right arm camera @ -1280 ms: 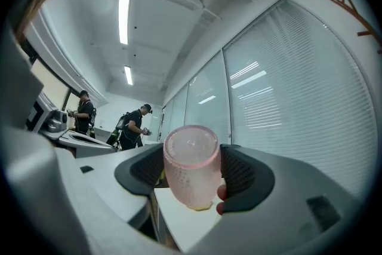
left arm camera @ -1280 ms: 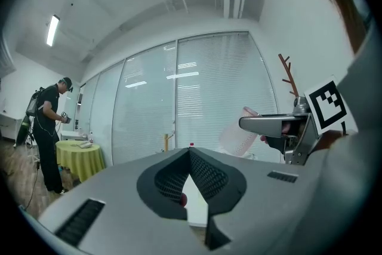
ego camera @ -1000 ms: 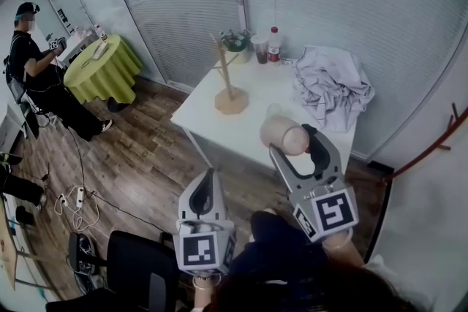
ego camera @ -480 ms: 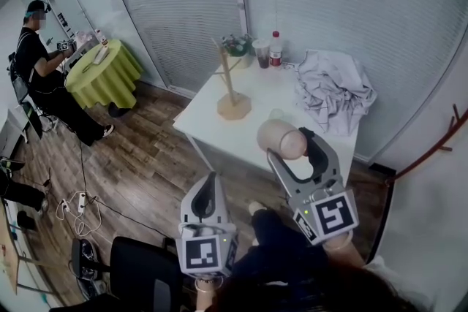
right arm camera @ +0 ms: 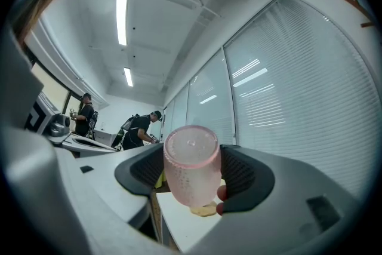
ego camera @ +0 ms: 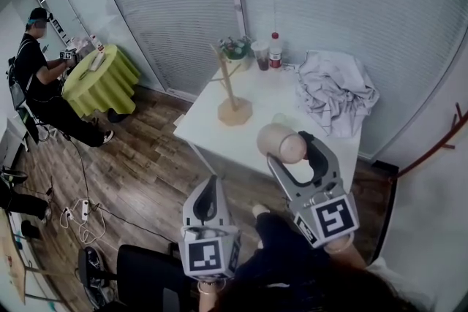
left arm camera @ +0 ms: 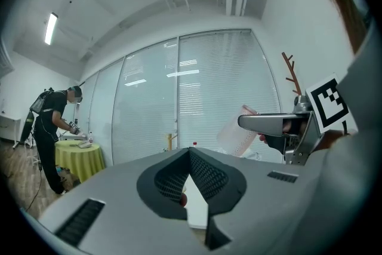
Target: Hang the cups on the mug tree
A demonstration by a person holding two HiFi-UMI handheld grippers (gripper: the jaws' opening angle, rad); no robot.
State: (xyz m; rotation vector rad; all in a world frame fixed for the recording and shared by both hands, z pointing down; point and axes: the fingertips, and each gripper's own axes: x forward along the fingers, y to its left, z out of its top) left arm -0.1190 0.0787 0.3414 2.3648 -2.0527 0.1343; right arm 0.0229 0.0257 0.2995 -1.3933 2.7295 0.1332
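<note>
One pink cup (right arm camera: 190,159) is in play, clamped in the right gripper (right arm camera: 194,179). In the right gripper view its jaws press on the cup's two sides, left and right, w/ the cup's pebbled, translucent wall filling the gap btwn them and one round end tipped up toward the camera. A bit of the mug tree's wooden base shows just under the cup in that view.

Head view: the right gripper (ego camera: 291,151) is raised over the near edge of the white table (ego camera: 219,135), and the cup (ego camera: 278,141) sticks out past the jaw tips toward the table. The mug tree (ego camera: 231,88) stands on the table's left part, farther back and to the left of the cup, clearly apart from it; no contact. Its pegs are bare.

The left gripper (ego camera: 209,199) hangs low and off the table, over the wood floor (ego camera: 139,164), well apart from cup and tree. In the left gripper view the left gripper's (left arm camera: 190,155) jaws sit pressed together w/ nothing btwn them; the right gripper w/ the cup shows at upper right there.

Other stuff on the table: crumpled grey cloth (ego camera: 335,91) at right, red-capped bottle (ego camera: 275,49), a dark drink cup (ego camera: 261,53) and a small plant (ego camera: 235,47) at the back edge. In the bg at left, a person (ego camera: 40,80) sits at a round table w/ a green cloth (ego camera: 102,77).
</note>
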